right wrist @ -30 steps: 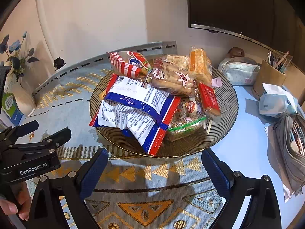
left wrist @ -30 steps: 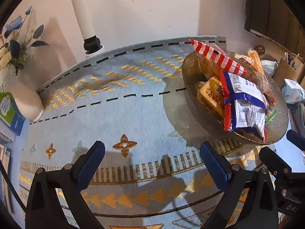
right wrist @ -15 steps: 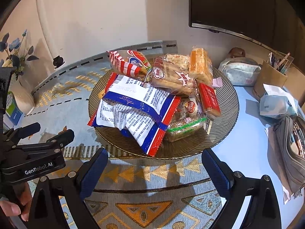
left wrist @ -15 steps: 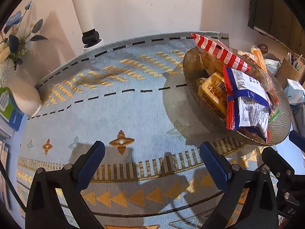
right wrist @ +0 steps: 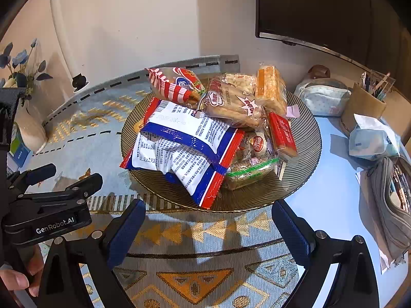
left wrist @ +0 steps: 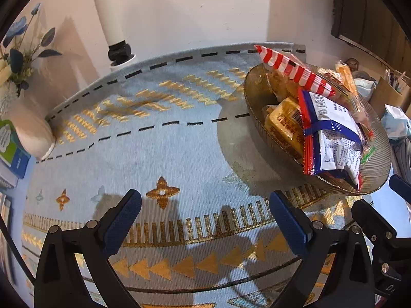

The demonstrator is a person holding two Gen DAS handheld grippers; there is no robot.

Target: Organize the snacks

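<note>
Right wrist view: my right claw (right wrist: pixel 205 228) gapes empty before the snack bowl (right wrist: pixel 305 138), framing the blue-and-white packet (right wrist: pixel 179 151).
Left claw (left wrist: pixel 205 220): I hold it apart, over bare cloth (left wrist: pixel 154 141).

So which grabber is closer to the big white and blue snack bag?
Right. The right gripper faces the white and blue snack bag from just in front of the bowl. The left gripper is off to the bowl's left, over the patterned mat.

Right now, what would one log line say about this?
left gripper: open, empty, over mat | right gripper: open, empty, facing bowl | snacks: piled in bowl
</note>
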